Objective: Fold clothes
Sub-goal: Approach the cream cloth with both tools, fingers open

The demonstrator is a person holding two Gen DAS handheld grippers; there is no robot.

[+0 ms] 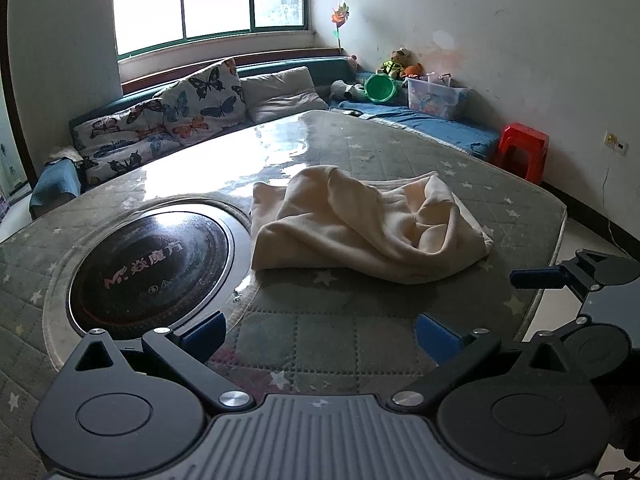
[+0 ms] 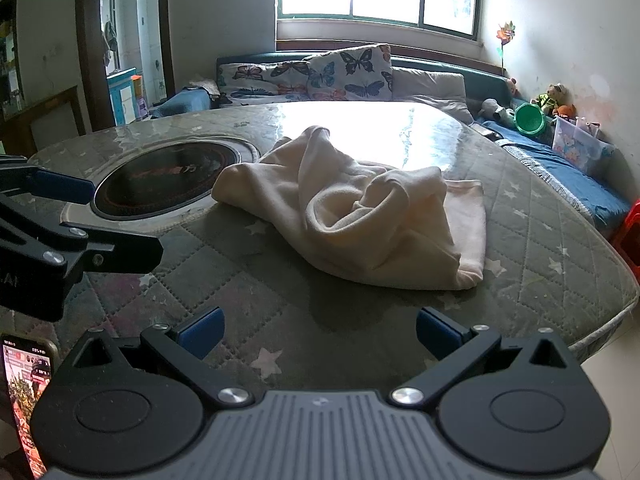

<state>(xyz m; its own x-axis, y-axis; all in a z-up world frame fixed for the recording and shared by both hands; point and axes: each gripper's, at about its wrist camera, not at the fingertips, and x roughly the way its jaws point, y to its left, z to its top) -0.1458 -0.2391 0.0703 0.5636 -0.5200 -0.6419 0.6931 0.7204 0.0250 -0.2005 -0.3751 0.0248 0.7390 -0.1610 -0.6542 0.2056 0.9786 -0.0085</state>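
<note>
Start of fold, nothing grasped yet: cream garment [image 1: 360,224] lies crumpled mid-table [image 1: 400,320], beside the inset cooktop [image 1: 152,268]. Your left gripper [image 1: 320,336] and right gripper [image 2: 320,332] hover at near edge, both wide open, empty. Next, I'd say: pick two corners, spread flat.

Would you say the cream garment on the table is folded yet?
Not folded: the cream garment lies crumpled in loose, uneven bunches on the table.

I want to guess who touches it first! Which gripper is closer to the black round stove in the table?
Left. The left gripper sits beside the stove; the right gripper is farther off, past the left.
</note>
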